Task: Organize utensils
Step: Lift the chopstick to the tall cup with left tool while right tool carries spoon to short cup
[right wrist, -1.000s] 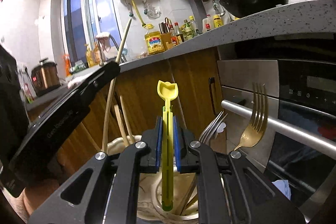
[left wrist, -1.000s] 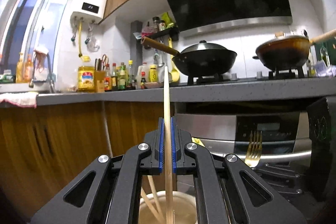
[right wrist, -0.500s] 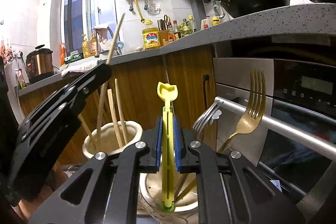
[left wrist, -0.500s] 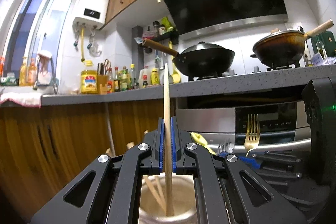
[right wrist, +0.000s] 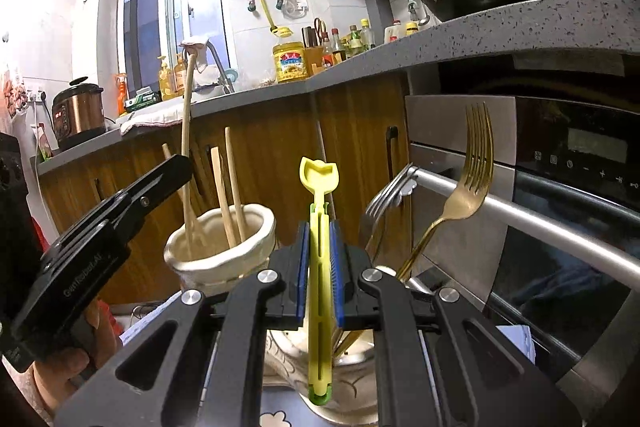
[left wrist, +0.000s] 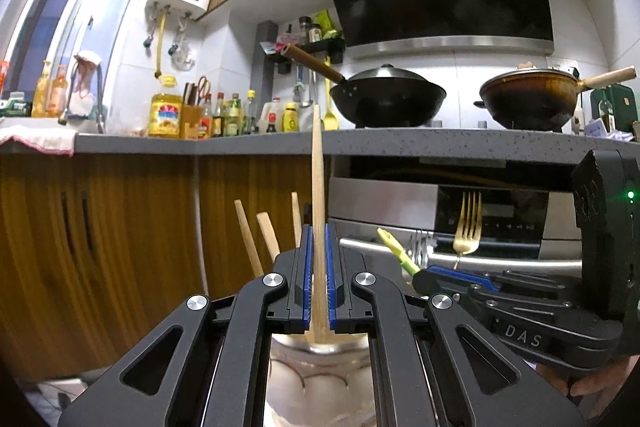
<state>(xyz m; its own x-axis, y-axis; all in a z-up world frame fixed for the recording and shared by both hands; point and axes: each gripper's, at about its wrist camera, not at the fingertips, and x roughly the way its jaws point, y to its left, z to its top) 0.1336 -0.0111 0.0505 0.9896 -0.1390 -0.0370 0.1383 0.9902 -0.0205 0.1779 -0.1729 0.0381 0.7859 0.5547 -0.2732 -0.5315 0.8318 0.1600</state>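
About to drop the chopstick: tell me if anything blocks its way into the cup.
Nothing visible does. The chopstick, shut in the left gripper, already reaches into the cup, beside other chopsticks leaning inside with room to spare.

Left claw (left wrist: 319,279) lower than a second ago, chopstick (left wrist: 318,187) sunk deeper into the cream holder (right wrist: 224,255). Other chopsticks (left wrist: 248,235) now poking up beside the claw. Right claw (left wrist: 452,277) now closer at right.
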